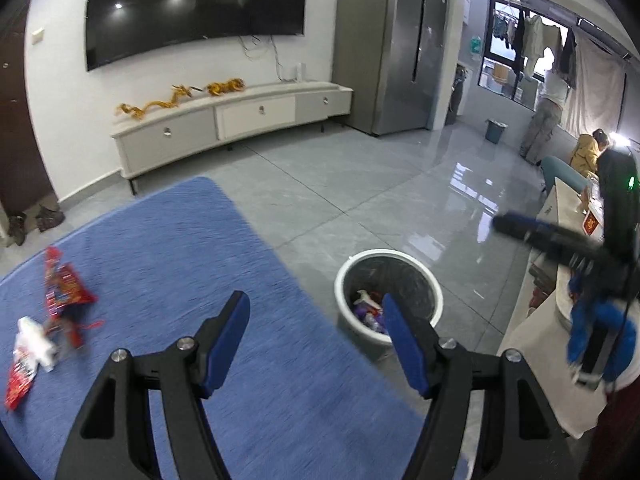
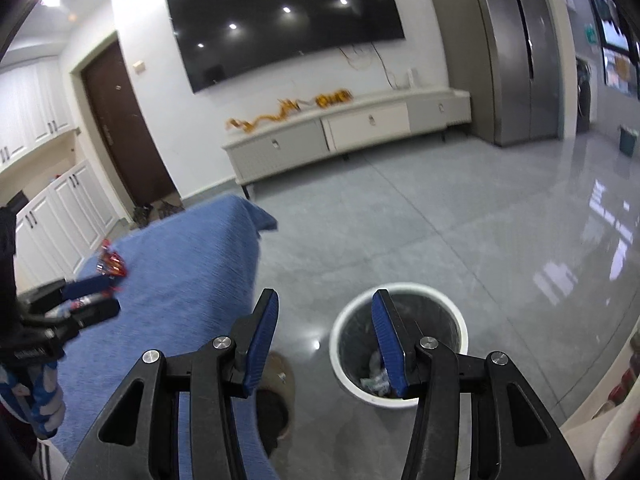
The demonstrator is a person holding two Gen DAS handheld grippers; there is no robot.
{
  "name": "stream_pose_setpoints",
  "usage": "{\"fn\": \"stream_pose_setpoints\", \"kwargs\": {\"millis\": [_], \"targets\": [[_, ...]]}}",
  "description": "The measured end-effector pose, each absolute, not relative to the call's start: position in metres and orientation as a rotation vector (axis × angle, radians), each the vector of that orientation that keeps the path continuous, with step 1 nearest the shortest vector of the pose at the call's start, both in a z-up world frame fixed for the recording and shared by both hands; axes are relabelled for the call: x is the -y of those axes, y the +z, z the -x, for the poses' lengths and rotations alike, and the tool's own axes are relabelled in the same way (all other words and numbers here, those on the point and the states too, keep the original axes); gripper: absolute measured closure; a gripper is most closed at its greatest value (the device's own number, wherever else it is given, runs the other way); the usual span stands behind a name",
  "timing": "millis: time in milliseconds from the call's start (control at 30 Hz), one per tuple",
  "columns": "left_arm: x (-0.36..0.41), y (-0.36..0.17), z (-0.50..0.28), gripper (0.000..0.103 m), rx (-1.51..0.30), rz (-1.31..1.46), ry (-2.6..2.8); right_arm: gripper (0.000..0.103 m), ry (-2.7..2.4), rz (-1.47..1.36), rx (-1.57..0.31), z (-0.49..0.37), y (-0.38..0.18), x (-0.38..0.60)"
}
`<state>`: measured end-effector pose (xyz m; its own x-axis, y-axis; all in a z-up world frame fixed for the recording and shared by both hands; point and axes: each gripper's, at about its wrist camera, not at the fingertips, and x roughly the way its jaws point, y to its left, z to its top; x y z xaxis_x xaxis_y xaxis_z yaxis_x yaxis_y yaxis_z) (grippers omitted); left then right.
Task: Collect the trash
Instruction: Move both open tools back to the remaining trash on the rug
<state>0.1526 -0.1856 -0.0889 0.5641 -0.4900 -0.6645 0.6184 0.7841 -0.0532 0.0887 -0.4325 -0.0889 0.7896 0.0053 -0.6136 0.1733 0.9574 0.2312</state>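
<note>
Blue textured cloth [image 1: 180, 264] covered table; glossy grey tiled floor [image 1: 360, 184] beyond, wall-mounted black TV [image 1: 196, 4] above long white cabinet [image 1: 240, 116]. Round white bin with dark liner [image 1: 420, 280] stood on floor just beside table, wrappers inside. Red snack wrappers [image 1: 64, 292] and white crumpled packet [image 1: 32, 344] lay on cloth — blurred. Left gripper [image 1: 316, 340] jaws apart, empty; right gripper [image 2: 324, 344] likewise — apart, empty.
</note>
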Motion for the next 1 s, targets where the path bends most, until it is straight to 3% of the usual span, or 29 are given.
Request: {"fn": "stream_pose_setpoints", "kwargs": {"millis": [467, 1000], "targets": [[0.026, -0.087, -0.120, 0.036, -0.670, -0.052, -0.433, 0.055, 0.079, -0.138, -0.584, -0.083, -0.016, 0.328], [-0.130, -0.123, -0.147, 0.036, -0.720, 0.122, -0.183, 0.055, 0.289, -0.017, -0.688, -0.140, -0.033, 0.210]]}}
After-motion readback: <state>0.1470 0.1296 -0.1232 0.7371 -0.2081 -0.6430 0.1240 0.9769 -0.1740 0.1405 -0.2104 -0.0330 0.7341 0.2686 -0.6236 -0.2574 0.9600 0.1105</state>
